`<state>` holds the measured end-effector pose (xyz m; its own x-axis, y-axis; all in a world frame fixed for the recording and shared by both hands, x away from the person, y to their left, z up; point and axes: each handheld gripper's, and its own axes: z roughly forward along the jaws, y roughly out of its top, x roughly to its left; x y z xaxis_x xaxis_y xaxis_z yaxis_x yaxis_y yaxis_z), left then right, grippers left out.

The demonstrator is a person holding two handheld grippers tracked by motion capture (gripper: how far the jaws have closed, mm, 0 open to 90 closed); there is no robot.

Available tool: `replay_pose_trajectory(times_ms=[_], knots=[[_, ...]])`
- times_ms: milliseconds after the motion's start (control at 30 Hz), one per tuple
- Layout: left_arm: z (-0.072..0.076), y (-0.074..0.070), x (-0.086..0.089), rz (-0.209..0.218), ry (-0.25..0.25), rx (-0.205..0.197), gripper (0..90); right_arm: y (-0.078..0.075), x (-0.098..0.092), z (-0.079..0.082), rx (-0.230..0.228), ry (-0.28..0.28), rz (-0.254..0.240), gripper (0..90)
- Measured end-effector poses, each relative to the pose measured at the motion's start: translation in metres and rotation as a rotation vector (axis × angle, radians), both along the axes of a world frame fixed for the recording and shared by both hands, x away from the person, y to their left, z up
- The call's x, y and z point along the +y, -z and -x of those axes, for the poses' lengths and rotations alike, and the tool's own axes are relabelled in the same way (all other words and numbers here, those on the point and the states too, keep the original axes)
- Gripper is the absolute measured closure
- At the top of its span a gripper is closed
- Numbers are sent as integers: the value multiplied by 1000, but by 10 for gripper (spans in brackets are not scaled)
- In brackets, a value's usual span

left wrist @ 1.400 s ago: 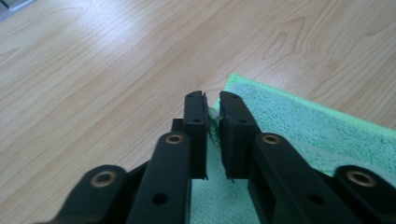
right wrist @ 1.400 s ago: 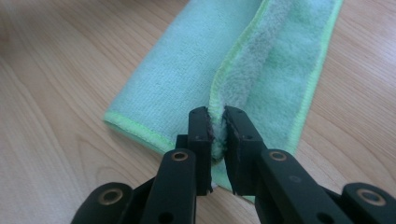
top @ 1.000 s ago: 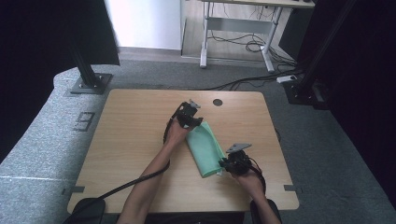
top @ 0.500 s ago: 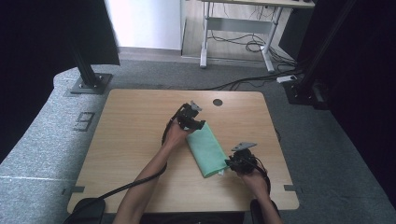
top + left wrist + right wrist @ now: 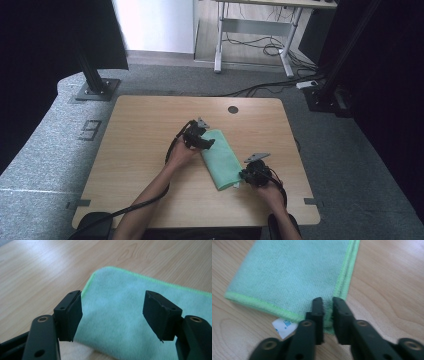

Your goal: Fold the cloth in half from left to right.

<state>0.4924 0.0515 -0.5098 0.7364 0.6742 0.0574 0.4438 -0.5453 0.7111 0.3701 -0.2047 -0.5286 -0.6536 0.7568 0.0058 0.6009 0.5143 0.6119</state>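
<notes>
A folded green cloth (image 5: 222, 157) lies flat on the wooden table (image 5: 145, 130), running from the middle toward the near right. My left gripper (image 5: 206, 143) hovers over the cloth's far end. In the left gripper view it (image 5: 112, 315) is open; its jaws have just been opening, with the cloth (image 5: 120, 297) below the gap and the pads clear of it. My right gripper (image 5: 243, 176) is at the cloth's near corner. In the right gripper view it (image 5: 327, 307) has just closed, pinching the cloth's (image 5: 292, 275) doubled green hem. A white label (image 5: 284, 327) sticks out beside it.
A round cable hole (image 5: 233, 109) sits near the table's far edge. Bare wood lies to the left of the cloth. Beyond the table are grey floor mats, a black stand base (image 5: 95, 90) at far left and a desk frame with cables (image 5: 255, 45).
The cloth was bunched up a second ago and now lies flat. My left gripper has let go of its far end and shifted slightly nearer. The right hand has stayed in place.
</notes>
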Motion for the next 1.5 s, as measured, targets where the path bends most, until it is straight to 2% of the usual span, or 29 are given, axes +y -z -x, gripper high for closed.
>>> replay_pose_trajectory(times_ms=[33, 100, 133, 167, 200, 233, 267, 333, 367, 433, 533, 733, 867, 933, 967, 1000, 1100, 1167, 1233, 1300, 1400, 1433, 1500], knots=[[1, 1, 1, -1, 0, 0, 317, 0, 0, 0, 3, 4, -2, 857], [3, 2, 3, 2, 1, 0, 318, -3, -1, 0, -2, 9, -17, 876], [4, 2, 4, 7, 0, -2, 318, -6, -2, 1, -19, 19, -25, 878], [6, 1, 5, 18, 0, 1, 318, -15, -3, 5, -57, 24, -49, 879], [6, 1, 5, 18, 0, 1, 317, -15, -3, 5, -57, 24, -49, 879], [8, 1, 5, 23, 2, 1, 316, -23, -4, 7, -88, 30, -63, 879], [9, 1, 5, 24, 4, 0, 316, -23, -4, 7, -88, 30, -63, 879], [12, 2, 4, 24, 10, 4, 311, -24, -6, 7, -83, 47, -54, 880], [16, 5, 3, 21, 15, 4, 309, -18, -8, 4, -55, 50, -30, 879], [17, 6, 3, 16, 21, 4, 308, -15, -8, 3, -44, 50, -24, 879], [22, 10, 1, 14, 27, 10, 306, -5, -8, -2, -9, 53, 20, 876], [27, 17, 0, -19, 33, 1, 302, -1, -9, -4, 1, 55, 38, 860], [27, 26, -2, -55, 28, 2, 294, -3, -9, -4, -9, 62, 45, 789], [25, 31, -3, -52, 25, 4, 279, -3, -10, -6, -18, 73, 51, 760], [23, 34, -1, -22, 18, 10, 277, -1, -11, -9, -16, 74, 57, 717], [23, 34, -1, -22, 18, 10, 273, -1, -11, -9, -16, 74, 57, 717], [23, 33, 1, -7, 3, 13, 265, 1, -15, -11, -20, 79, 55, 618], [26, 31, 2, -6, -6, 15, 261, 2, -18, -12, -24, 79, 41, 580], [33, 27, 1, 6, -4, 22, 208, 4, -22, -13, -20, 88, 18, 543], [37, 26, 1, 5, 3, 19, 203, 4, -22, -13, -22, 86, 15, 543], [47, 27, 1, -24, 22, 13, 197, 4, -20, -11, -32, 80, 24, 544], [48, 29, 1, -66, 16, 2, 192, 4, -18, -10, -30, 70, 20, 544], [46, 30, 3, -72, 10, -2, 191, 4, -17, -9, -26, 64, 14, 544]])
